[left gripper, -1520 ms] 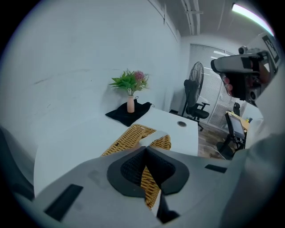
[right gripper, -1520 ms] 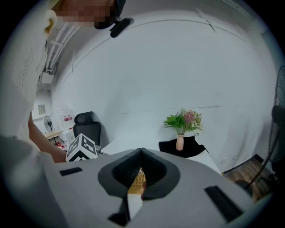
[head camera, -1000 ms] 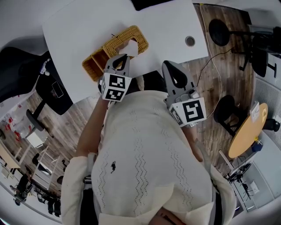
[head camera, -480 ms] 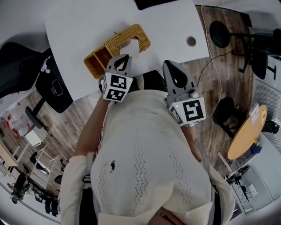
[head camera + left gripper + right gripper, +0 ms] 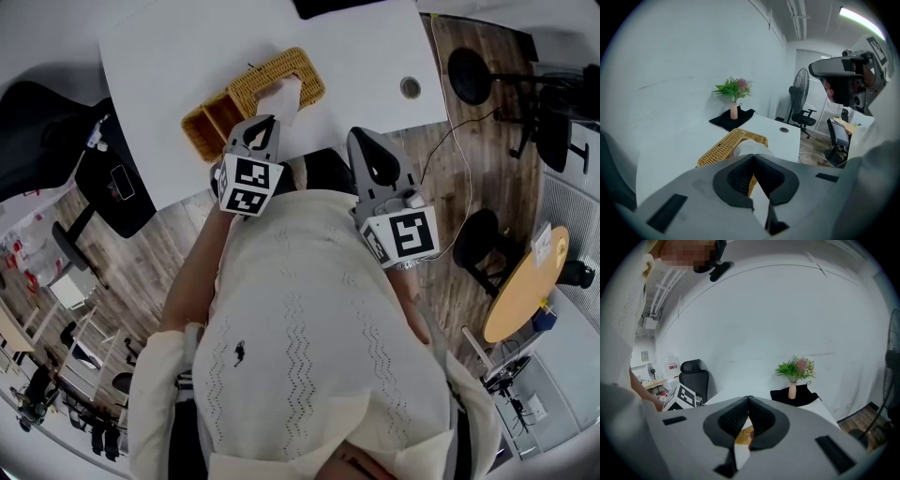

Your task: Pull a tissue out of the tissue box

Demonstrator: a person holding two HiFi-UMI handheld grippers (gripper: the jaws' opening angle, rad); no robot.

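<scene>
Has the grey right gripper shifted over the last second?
No. The right gripper sits just as near the round grommet hole in the white table as before.

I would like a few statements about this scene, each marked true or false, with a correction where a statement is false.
1. The woven yellow wicker tissue box stands on the white table. True.
2. A white tissue sticks up out of the box. True.
3. The right gripper has its jaws wide apart. False: the tips of its jaws meet.
4. The small pink vase of flowers stands inside the box. False: it stands on a black cloth farther along the table.
</scene>
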